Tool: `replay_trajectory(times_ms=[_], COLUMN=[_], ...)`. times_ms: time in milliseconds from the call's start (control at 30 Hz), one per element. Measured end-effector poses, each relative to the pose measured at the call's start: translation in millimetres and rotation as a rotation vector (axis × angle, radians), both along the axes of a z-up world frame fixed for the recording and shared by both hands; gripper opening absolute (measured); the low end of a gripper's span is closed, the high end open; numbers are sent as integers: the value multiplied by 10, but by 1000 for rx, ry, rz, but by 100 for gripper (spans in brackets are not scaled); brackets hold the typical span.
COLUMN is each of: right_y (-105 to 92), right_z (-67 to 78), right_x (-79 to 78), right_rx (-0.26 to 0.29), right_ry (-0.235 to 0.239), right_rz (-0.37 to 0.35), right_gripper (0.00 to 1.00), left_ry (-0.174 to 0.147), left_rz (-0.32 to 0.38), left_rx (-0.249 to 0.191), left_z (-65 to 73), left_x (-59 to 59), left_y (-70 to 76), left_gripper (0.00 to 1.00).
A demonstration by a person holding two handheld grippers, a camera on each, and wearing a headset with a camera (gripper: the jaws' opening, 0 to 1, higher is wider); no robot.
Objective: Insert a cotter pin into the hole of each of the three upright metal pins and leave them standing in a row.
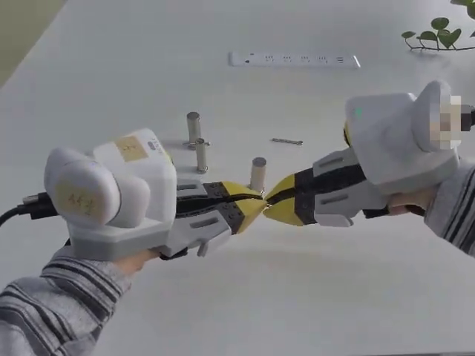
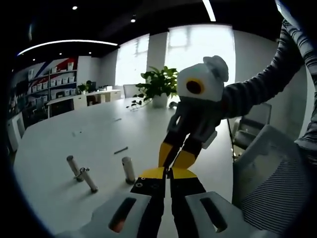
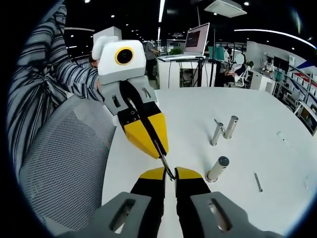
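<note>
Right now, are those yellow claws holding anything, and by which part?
Yes, a thin cotter pin: the left claw clamps one end, and the right claw pinches the other end.

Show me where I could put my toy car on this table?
Bare table lies along the near edge, below the left tongs and right tongs, and between the power strip and the three metal pins. It's crowded in the middle: those pins, a loose cotter pin and the tongs meeting tip to tip.
</note>
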State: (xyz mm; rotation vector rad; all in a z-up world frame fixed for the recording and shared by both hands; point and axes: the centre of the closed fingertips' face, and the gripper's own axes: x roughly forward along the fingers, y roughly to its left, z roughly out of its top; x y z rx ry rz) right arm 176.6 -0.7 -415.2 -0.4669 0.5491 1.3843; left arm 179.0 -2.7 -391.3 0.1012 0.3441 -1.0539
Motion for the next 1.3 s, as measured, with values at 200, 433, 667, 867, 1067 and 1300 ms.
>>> replay_trajectory(times_ms=[200,433,667,867,1067,1300], right_y=[-13,-32,-61,-83,-93,-197], right_z=[-3,-13,-32,-46,-67,-120], right_x=[2,20,16,1,-4,137], right_rx=[-53,-61,-70,-99,-162,-238], right_ry=[-40,-48,-56,-96,-175,-238], right_rz=[30,35,42,87,140,158], right_gripper=[1,2,0,0,0,0], left_ry=[10,7,15,32,7,-4], left_rz=[9,1,1,2,14,43], left_rx=[-5,-18,-18,-19,-2,38], left_z=[-18,8,0,-23,-18,-106], left_x=[5,0,-2,-8,28,99], left_y=[8,11,28,20,2,11], left_gripper=[0,0,0,0,2,17])
